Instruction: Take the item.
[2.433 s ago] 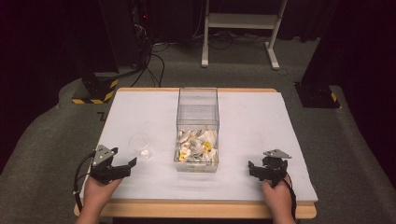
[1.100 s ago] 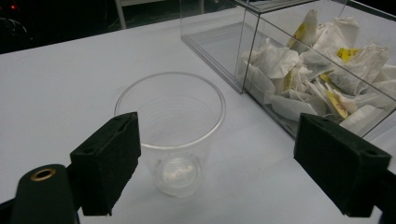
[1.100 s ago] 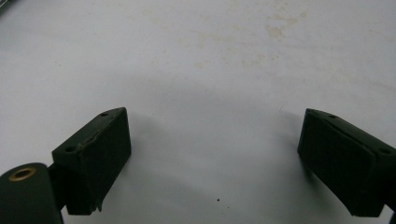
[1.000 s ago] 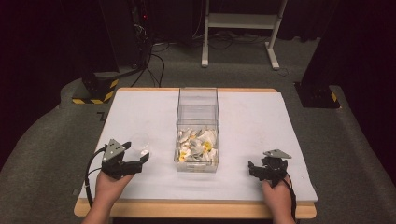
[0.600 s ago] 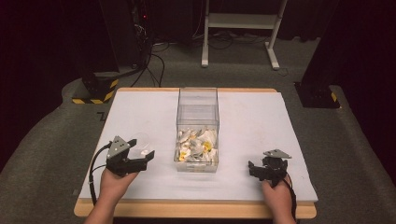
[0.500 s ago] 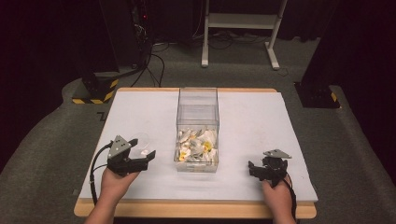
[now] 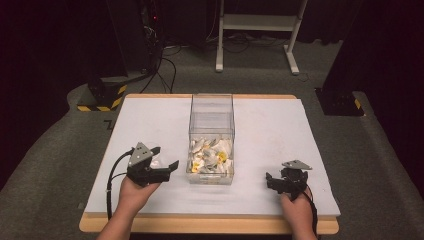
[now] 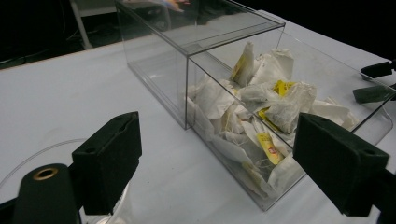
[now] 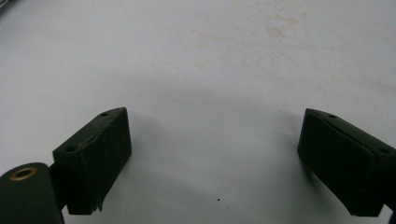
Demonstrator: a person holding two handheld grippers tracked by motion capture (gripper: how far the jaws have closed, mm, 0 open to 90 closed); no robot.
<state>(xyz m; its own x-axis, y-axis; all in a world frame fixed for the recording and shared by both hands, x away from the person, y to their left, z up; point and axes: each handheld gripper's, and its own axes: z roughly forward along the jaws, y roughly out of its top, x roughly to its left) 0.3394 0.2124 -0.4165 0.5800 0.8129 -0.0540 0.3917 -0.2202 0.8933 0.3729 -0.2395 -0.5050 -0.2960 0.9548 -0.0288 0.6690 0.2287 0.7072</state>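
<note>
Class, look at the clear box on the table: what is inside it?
The clear box holds a heap of tea bags, white with yellow tags, at its near end. Bags deeper in the heap are covered.

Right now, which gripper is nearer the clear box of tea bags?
Left. The left gripper sits open just beside the clear box, at its left wall; the right gripper rests farther off, toward the table's right edge.

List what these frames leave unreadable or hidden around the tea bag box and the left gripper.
- Small clear item beneath the left gripper: high view, jaws cover it; left gripper view, bottom edge cuts its rim.
- Tea bags: tag print too small; lower ones buried.
- Clear box: far half blurred by reflections.
- Right gripper: table ahead, bare surface.
</note>
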